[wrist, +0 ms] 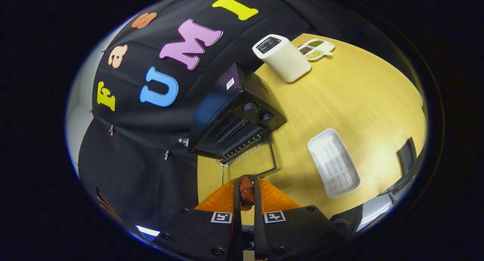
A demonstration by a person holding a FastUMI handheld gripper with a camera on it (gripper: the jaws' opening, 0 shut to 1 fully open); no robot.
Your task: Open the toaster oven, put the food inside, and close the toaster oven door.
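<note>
My gripper (246,185) is shut on a reddish-brown piece of food (246,194), which is squeezed between the two fingers. Just beyond the fingertips stands the black toaster oven (234,109) on the wooden table (359,98). Its glass door (257,159) is folded down open toward me, with the door handle a little ahead of the food. The wire rack (236,138) shows inside the open cavity. Two knobs (250,108) sit on the oven's front panel. The whole view is tilted.
A white ribbed tray (333,163) lies on the table to the right of the oven. Farther back stand a white box-shaped appliance (283,58) and a small white divided dish (317,49) with grains. A dark object (406,155) sits at the table's right edge.
</note>
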